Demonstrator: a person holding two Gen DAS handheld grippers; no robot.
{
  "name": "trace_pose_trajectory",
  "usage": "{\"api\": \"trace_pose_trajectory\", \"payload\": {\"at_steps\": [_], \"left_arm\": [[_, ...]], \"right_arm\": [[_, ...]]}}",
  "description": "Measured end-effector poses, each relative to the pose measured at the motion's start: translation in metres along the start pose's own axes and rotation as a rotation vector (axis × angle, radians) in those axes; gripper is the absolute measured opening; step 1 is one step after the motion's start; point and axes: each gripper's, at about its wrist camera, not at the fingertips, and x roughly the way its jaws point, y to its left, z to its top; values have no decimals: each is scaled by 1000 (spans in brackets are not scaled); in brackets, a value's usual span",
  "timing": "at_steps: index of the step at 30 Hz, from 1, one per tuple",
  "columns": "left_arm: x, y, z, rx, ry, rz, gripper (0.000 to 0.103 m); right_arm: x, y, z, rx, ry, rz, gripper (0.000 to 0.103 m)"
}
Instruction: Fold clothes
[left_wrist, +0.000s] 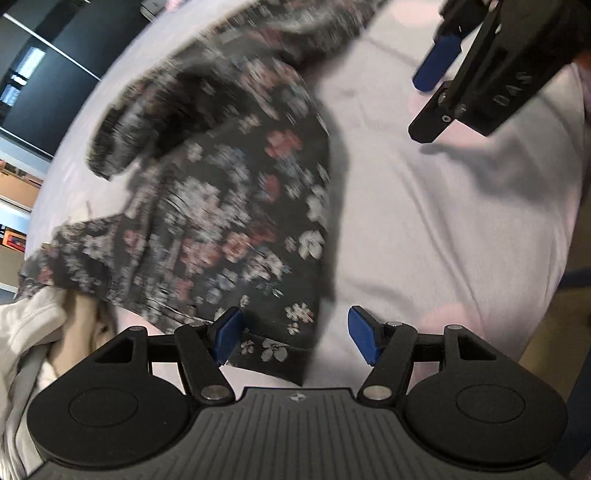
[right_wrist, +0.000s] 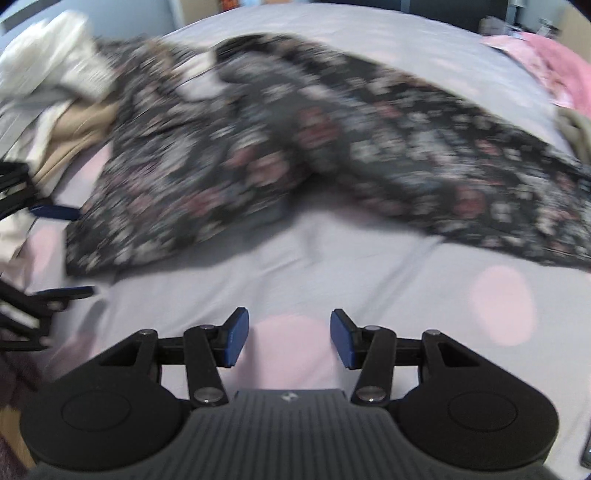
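Note:
A dark floral garment (left_wrist: 229, 206) lies rumpled on the pale bed sheet (left_wrist: 443, 229), stretching from near to far. My left gripper (left_wrist: 295, 338) is open, its jaws apart over the garment's near corner, holding nothing. My right gripper (right_wrist: 290, 338) is open and empty over bare sheet, short of the same floral garment (right_wrist: 295, 155), which is motion-blurred in this view. The right gripper also shows in the left wrist view (left_wrist: 439, 92) at the top right, above the sheet. The left gripper's fingers (right_wrist: 55, 212) show at the left edge of the right wrist view.
A pile of white and beige clothes (right_wrist: 62, 96) lies at the garment's left end; it also shows in the left wrist view (left_wrist: 33, 325). A pink cloth (right_wrist: 554, 62) lies at the far right. The sheet has pale pink dots (right_wrist: 502, 310).

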Motion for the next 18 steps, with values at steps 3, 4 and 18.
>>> {"api": "trace_pose_trajectory", "payload": {"at_steps": [3,4,18], "left_arm": [[8,-1,2,1,14,-4,62],[10,1,3,-7,16,-9,62],[17,20,16,-81,55,-42,13]], "right_arm": [[7,14,0,-52,12,22,54],[9,17,1,-64,13,24,55],[19,19,18,-59,-2,52,57]]}}
